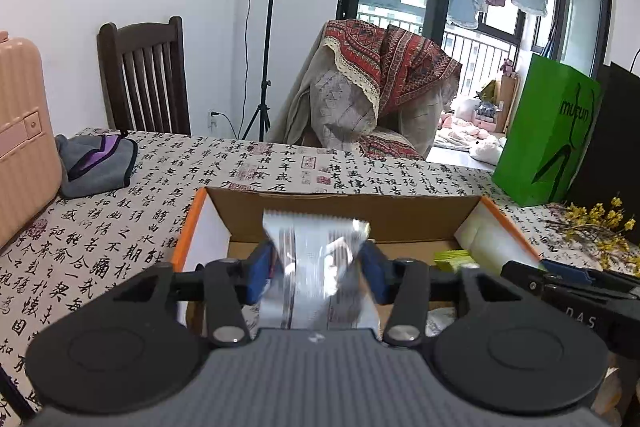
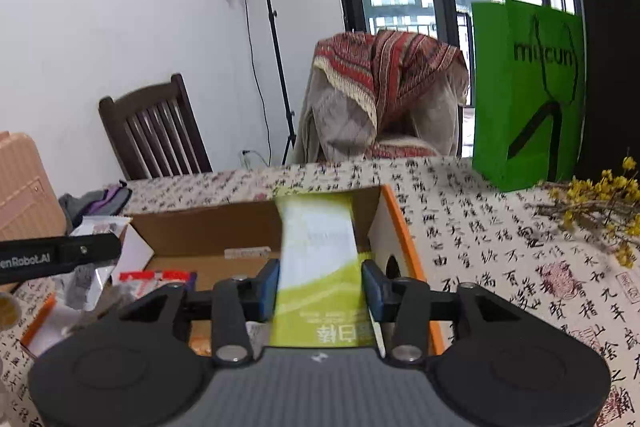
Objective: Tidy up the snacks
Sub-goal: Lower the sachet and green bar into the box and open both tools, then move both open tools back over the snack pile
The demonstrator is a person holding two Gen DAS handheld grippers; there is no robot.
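At frame centre, both views: left gripper (image 1: pixel 320 267) jaws clamp a silver packet (image 1: pixel 316 259), right gripper (image 2: pixel 320 287) jaws clamp a green packet (image 2: pixel 320 259), both over the cardboard box (image 1: pixel 344 215). Best lowered flat, side by side, before release.

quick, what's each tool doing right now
Left tool: shut on the silver packet, over the box.
Right tool: shut on the green packet, over the box.
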